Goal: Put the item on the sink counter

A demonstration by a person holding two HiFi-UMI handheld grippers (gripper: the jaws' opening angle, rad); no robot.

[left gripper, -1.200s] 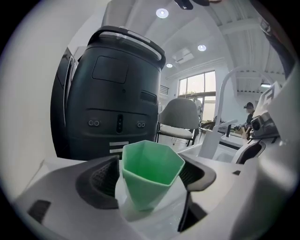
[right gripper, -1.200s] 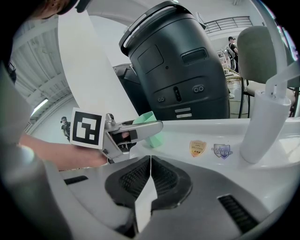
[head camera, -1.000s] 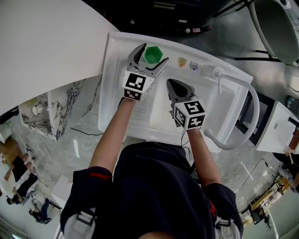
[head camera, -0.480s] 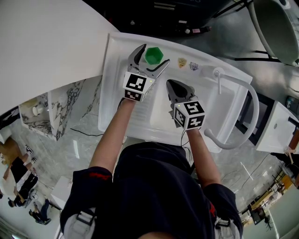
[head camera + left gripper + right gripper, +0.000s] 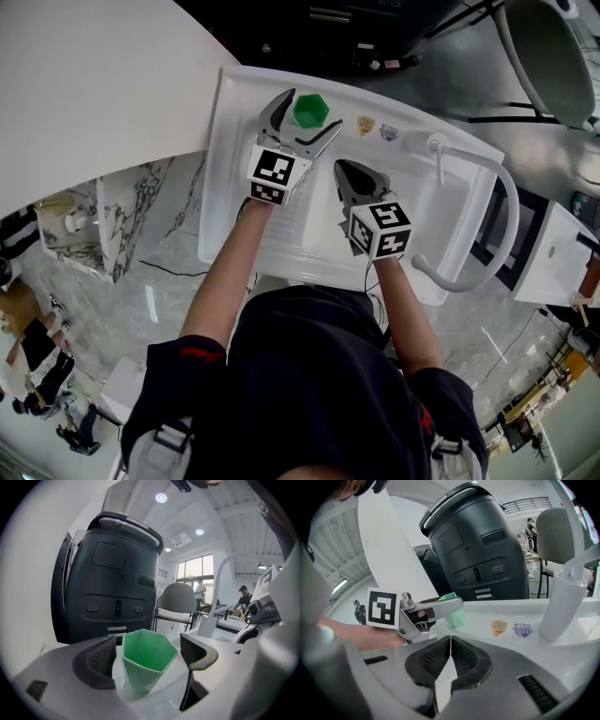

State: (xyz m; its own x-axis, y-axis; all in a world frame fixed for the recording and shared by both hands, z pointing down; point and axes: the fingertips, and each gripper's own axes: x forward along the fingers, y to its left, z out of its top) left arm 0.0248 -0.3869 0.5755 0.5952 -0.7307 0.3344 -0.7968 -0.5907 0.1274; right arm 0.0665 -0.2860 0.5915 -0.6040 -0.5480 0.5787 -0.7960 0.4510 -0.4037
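My left gripper [image 5: 306,114] has just been spreading its jaws, which now stand wide and loose either side of the green faceted plastic cup [image 5: 146,658], upright on the white sink counter [image 5: 234,112] behind the basin, so I judge only backing away remains, while my right gripper [image 5: 449,644] waits, jaws together on nothing.

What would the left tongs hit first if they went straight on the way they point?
The green cup: it stands on the sink counter between the jaws of the left tongs, which have just been opening and seem clear of it. Pushed on, their throat would likely reach it.
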